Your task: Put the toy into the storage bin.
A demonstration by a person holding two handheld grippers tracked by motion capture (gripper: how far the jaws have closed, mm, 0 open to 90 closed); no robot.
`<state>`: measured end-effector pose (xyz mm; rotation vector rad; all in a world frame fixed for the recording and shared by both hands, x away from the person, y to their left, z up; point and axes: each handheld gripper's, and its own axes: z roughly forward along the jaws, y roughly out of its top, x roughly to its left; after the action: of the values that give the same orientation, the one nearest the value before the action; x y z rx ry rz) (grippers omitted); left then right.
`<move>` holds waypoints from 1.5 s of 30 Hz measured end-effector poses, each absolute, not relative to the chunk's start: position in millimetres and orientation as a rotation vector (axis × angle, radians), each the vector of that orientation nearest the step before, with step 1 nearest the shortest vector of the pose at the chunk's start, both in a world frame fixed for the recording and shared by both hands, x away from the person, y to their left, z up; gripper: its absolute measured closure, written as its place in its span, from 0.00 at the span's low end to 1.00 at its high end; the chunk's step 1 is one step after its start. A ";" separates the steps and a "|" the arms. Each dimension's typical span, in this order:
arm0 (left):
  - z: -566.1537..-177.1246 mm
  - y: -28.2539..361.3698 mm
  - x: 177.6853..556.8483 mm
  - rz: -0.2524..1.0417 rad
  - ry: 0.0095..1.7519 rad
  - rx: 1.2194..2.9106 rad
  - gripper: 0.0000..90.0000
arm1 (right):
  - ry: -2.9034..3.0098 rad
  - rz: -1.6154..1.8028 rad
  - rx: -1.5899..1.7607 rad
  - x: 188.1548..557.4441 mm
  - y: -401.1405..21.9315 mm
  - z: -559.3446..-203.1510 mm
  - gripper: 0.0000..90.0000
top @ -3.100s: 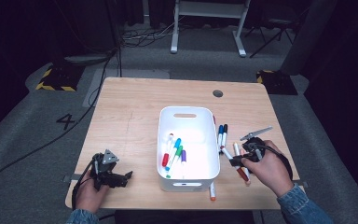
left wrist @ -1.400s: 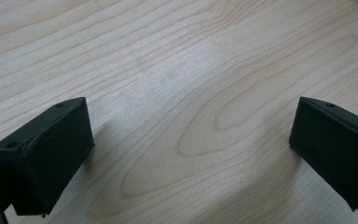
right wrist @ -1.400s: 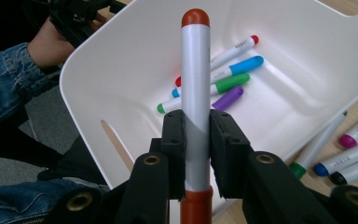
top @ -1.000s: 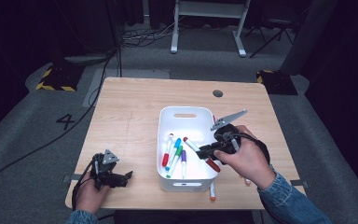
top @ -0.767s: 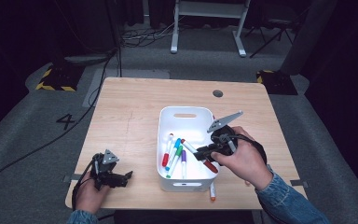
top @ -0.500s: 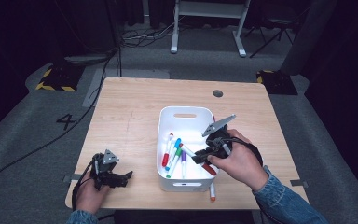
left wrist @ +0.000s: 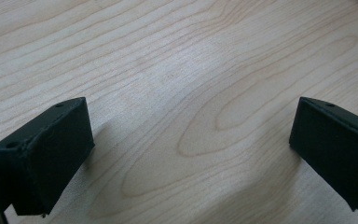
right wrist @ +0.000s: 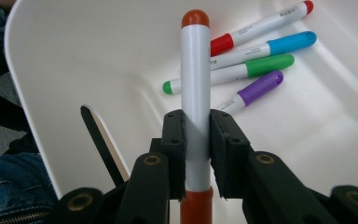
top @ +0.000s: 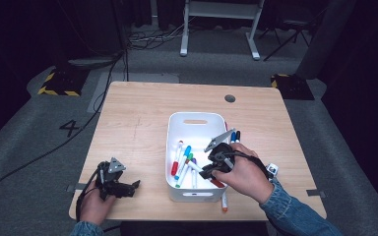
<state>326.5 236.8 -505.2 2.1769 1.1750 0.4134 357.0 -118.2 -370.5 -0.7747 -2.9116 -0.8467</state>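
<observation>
- The tabletop (top: 138, 118) is pale wood; the white bin (top: 195, 120) stands near its middle, and loose markers lie on the wood just right of the bin, among them an orange-tipped one (top: 223, 202) by its near corner.
- The white bin already holds four markers: red (right wrist: 261, 29), blue (right wrist: 265, 46), green (right wrist: 235, 70) and purple (right wrist: 254, 91), lying close together on its floor.
- The right claw (right wrist: 196, 144) is clamped across the barrel of an orange-capped marker (right wrist: 195, 84), held over the bin's near right part.
- To finish well, I judge the marker should be brought low over bare floor beside the four, then released, so it neither bounces nor rolls out.
- The left claw (top: 128, 186) rests on the tabletop, jaws wide apart and empty, well away from the bin.
</observation>
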 end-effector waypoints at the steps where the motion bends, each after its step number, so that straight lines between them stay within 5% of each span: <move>1: -505.2 236.8 326.5 0.413 1.175 2.177 0.00 | -2.900 -0.842 -0.783 356.2 -116.6 -371.8 0.85; 15: -505.2 236.8 326.5 0.413 1.175 2.177 0.00 | -2.948 -0.727 -0.761 358.7 -107.1 -387.7 0.84; 21: -505.2 236.8 326.5 0.413 1.175 2.177 0.00 | -2.939 -0.897 -0.759 357.7 -110.6 -383.1 0.60; 45: -505.5 235.5 331.3 0.415 1.180 2.173 0.00 | -2.830 -1.096 -1.012 358.4 -179.4 -344.4 0.68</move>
<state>331.3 235.5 -505.5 2.1733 1.1800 0.4149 358.4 -179.4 -344.4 -1.0122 -2.8303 -1.0959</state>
